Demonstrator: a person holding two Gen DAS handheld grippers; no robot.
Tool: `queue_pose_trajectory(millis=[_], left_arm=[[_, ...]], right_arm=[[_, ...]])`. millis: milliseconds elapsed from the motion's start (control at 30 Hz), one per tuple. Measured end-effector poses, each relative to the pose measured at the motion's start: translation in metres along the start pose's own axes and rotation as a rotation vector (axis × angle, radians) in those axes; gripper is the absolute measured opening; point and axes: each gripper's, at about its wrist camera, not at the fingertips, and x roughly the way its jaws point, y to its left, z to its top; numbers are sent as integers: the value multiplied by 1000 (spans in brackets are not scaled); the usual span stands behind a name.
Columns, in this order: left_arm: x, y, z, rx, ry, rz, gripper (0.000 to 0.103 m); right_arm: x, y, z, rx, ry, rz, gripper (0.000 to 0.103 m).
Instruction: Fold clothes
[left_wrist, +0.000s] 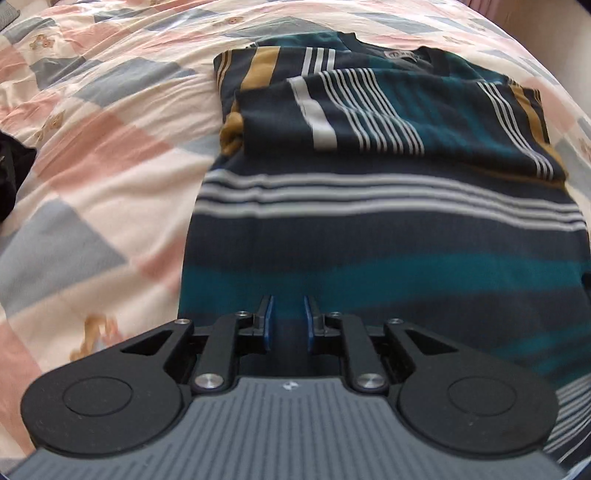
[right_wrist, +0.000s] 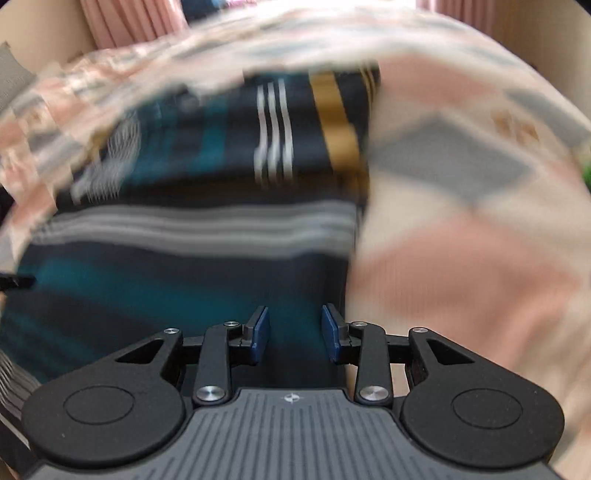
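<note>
A dark navy shirt with teal, white and mustard stripes lies flat on the bed, collar label at the far end. Its sleeves are folded across the chest. My left gripper hovers low over the shirt's near left part, open with a narrow gap and only the cloth below showing between the blue pads. In the blurred right wrist view, the shirt fills the left and middle. My right gripper stands open over the shirt's near right edge, with nothing held.
A quilt in pink, grey and cream patches covers the bed and surrounds the shirt; it continues to the right of the shirt. Something black lies at the far left edge. Pink curtains hang behind the bed.
</note>
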Motion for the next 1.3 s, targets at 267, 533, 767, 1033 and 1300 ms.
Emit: queue_pose_trajectory(millis=[267,533,767,1033,1300], left_arm=[[-37,11,-39,55,25,-111,14],[-52,7,-95,144,220,-80,13],[-99,-6,-93,84,188,-90,16],[-147,-49,-94,49,123,-8,19],[-204,-88,-102,9,38,46,27]], right_arm=[[-48,39,-50,58,31,-55,35],[-65,56,-97,153,245,-109,38],[-108,70,-81,106,172,-40,43],[-142,64,-88,24,145,26,43],[-196,55,-91,-73,46,102,47]])
